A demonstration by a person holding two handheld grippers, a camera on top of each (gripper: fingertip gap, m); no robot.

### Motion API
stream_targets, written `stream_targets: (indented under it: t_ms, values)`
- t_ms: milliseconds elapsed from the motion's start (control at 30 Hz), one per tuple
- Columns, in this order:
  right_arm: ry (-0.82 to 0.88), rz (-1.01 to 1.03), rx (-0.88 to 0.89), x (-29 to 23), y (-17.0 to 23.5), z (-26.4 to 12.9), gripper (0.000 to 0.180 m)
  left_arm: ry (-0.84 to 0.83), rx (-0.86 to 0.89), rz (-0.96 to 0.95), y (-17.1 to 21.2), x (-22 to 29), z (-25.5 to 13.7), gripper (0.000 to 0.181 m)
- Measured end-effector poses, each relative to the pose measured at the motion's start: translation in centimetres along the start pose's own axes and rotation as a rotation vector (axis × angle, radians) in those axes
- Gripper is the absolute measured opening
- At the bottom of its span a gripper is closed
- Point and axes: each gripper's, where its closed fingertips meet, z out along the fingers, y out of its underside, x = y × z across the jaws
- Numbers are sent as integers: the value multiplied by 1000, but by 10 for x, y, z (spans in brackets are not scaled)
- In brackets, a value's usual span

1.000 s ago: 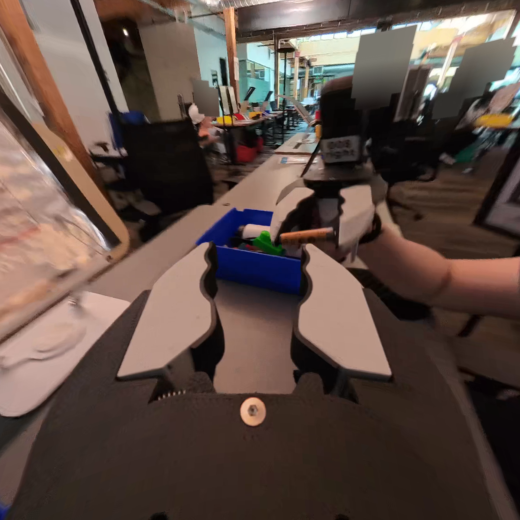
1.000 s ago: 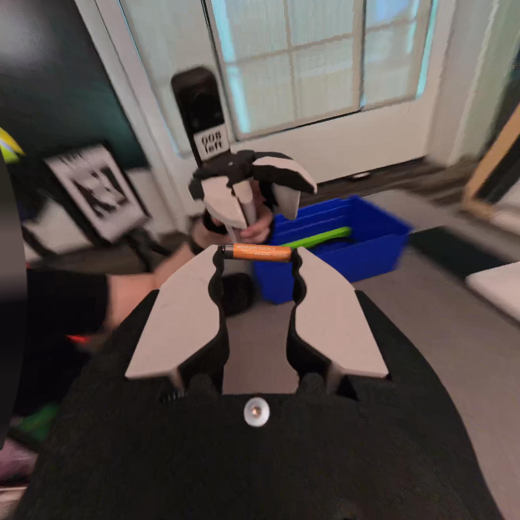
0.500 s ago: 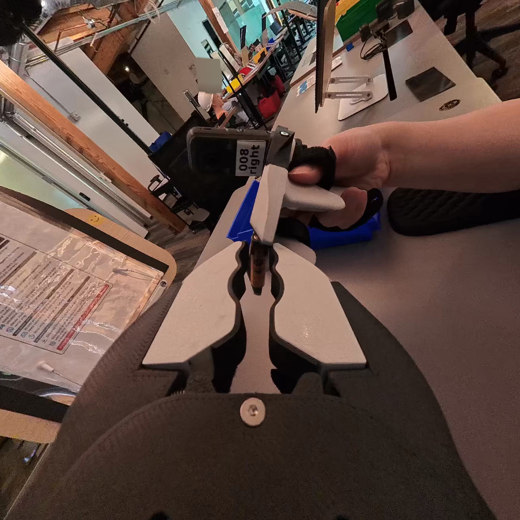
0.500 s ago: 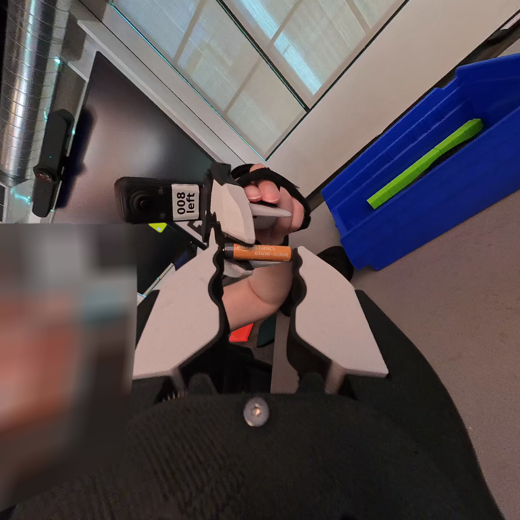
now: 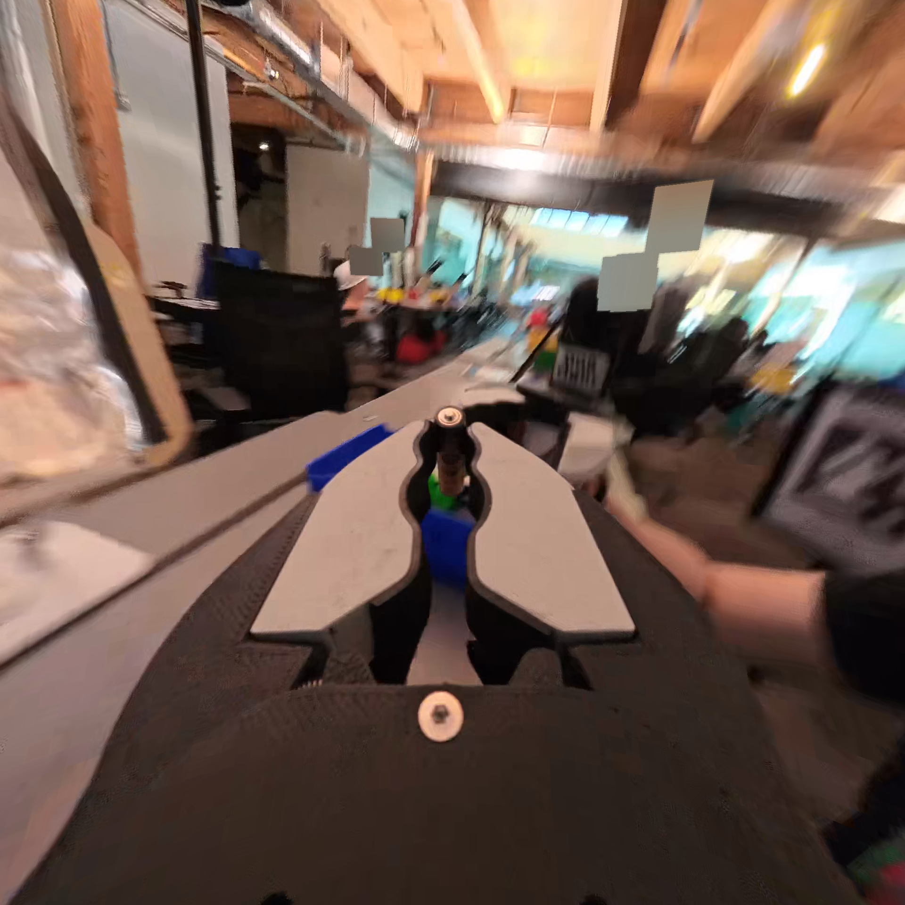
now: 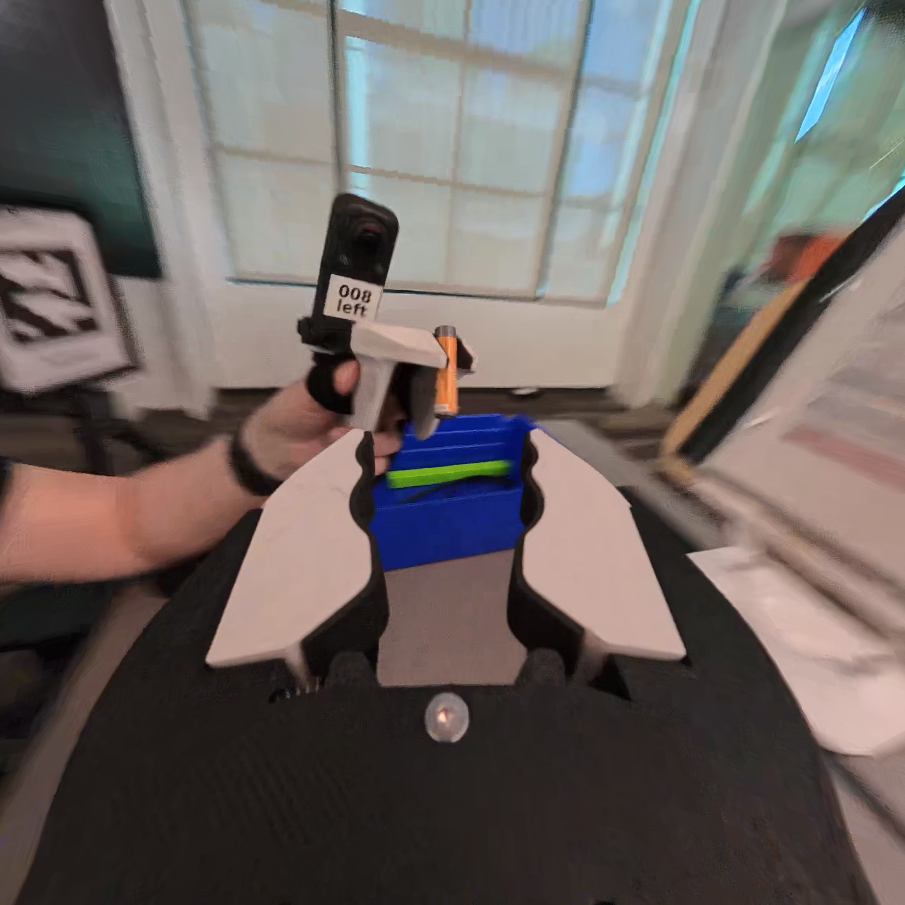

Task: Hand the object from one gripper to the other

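windows: large white-framed panes [image 6: 455, 161], daylight | ceiling: exposed wood beams [image 5: 489, 59], lamps lit | worktop: grey [image 5: 235, 470] | post: wooden [image 5: 93, 137] | chair: black [image 5: 281, 343] | background desks blurred

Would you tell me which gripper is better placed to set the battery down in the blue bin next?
Left, probably: the left gripper is shut on the battery, above the blue bin; the right gripper is open and empty.
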Motion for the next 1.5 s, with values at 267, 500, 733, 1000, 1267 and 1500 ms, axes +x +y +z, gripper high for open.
stream_targets:
  t_ms: [267, 500, 733, 1000, 1267, 1500]
  values:
    - [347, -622, 70, -15, -12, 2, 35, 123, 276, -349, 2, 2, 11, 10]
    - [416, -767, 30, -15, -5, 5, 22, 206, 330, -469, 9, 22, 20, 10]
    - [316, -677, 37, -19, -13, -1, 11, 263, 337, -478, 7, 35, 22, 10]
    - [-162, -387, -557, -39, 34, -49, 11, 315, 0, 243, 24, 70, 21, 31]
    - [-516, -16, -891, -73, 80, -107, 12, 296, -488, 828, 119, 90, 28, 46]
    - [-507, 220, -968, -63, 92, -114, 12, 190, -695, 844, 168, 85, 48, 41]
